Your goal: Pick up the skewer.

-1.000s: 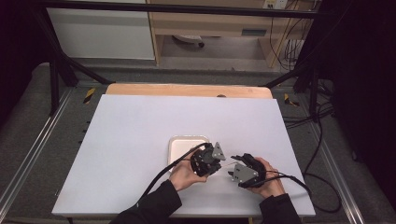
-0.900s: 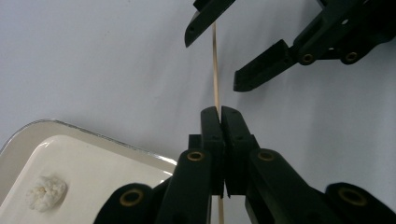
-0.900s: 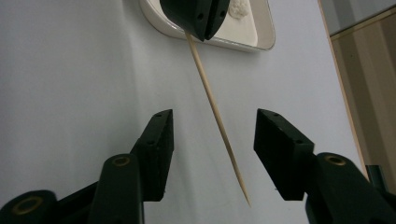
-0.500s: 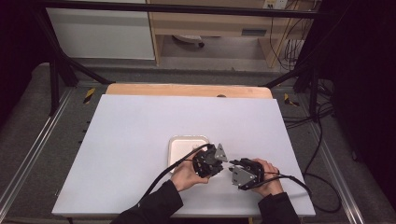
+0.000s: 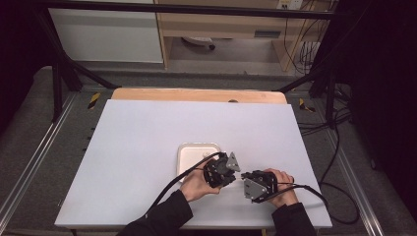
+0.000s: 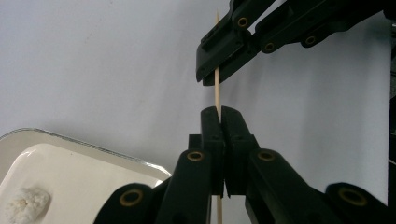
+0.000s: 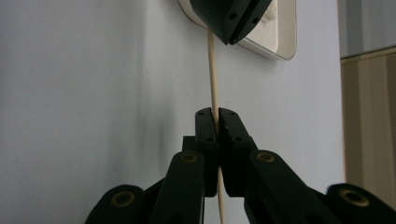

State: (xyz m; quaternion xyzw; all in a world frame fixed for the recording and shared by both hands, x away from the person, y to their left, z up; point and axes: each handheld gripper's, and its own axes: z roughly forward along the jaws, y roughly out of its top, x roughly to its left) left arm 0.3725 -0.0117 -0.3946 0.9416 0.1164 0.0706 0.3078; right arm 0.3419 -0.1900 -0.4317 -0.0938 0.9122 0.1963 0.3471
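1. High view: a white table (image 5: pixel 147 147) carries a shallow white tray (image 5: pixel 189 155) a little toward the near edge from its middle.
2. Just on the near right of the tray, the left gripper (image 5: pixel 231 169) and the right gripper (image 5: pixel 244 181) face each other tip to tip, each in one of the person's hands, close to the table's near edge.
3. Left gripper view: its own jaws, the left gripper (image 6: pixel 220 112), are pressed together on a thin wooden skewer (image 6: pixel 217 93), which stands out beyond their tips.
4. Farther along the same stick, the right gripper (image 6: pixel 215 77) comes in from the upper right, and its jaws have just been closing with the skewer between them.
5. Right gripper view: the right gripper (image 7: pixel 215 113) is clamped narrow on the skewer (image 7: pixel 212 84), which runs on to the left gripper (image 7: pixel 229 37) at the top.
6. The skewer is thus held at two spots along its length, above the table surface beside the tray's near right corner.
7. In the tray lies a small white crumbly lump (image 6: pixel 25 205), well apart from the skewer.
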